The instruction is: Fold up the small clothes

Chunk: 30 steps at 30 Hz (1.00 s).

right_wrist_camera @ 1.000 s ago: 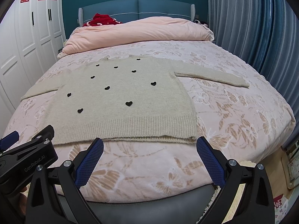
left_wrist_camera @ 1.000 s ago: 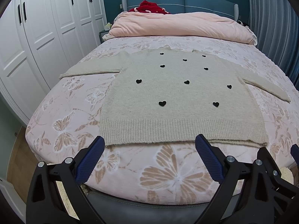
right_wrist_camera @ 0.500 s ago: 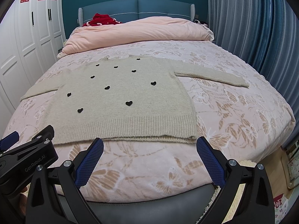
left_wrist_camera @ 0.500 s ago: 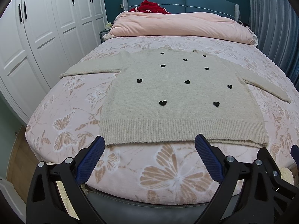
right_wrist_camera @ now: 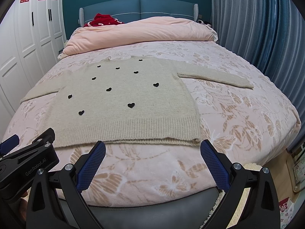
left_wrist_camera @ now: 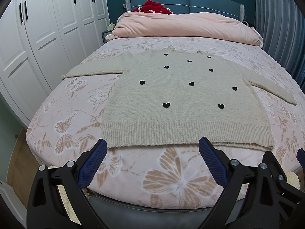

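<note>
A ribbed-hem beige knit sweater [left_wrist_camera: 183, 95] dotted with black hearts lies flat on a butterfly-print bed [left_wrist_camera: 171, 175]; left claw [left_wrist_camera: 152, 148] and right claw [right_wrist_camera: 152, 150] hover, both spread apart and empty.

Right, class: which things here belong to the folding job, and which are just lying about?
Job:
sweater, spread flat on the bed
left tongs, open
right tongs, open

Lying about:
pink quilt
red garment
wardrobe
curtain
</note>
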Each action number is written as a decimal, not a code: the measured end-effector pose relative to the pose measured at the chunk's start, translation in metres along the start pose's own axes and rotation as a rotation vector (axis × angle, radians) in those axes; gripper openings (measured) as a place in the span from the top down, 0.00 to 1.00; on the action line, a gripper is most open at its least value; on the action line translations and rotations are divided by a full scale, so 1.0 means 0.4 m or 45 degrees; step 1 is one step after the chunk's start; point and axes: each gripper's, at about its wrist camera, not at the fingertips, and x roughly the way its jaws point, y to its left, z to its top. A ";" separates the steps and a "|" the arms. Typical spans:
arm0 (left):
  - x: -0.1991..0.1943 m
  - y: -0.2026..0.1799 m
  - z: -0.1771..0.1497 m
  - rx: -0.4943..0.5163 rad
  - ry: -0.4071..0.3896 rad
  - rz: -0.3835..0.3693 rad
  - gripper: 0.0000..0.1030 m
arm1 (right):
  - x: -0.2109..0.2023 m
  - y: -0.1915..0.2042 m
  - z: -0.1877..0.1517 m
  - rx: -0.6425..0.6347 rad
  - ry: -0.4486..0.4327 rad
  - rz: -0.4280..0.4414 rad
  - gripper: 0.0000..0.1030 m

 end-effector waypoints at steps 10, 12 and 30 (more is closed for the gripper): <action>0.000 0.002 -0.001 -0.001 0.003 0.001 0.09 | 0.004 -0.002 0.000 0.003 0.003 -0.002 0.05; 0.000 0.003 -0.001 -0.002 0.003 0.000 0.09 | 0.005 0.000 0.000 0.003 0.002 -0.002 0.05; -0.001 0.005 -0.003 0.000 0.003 0.003 0.09 | 0.010 0.002 0.001 0.003 0.006 -0.003 0.05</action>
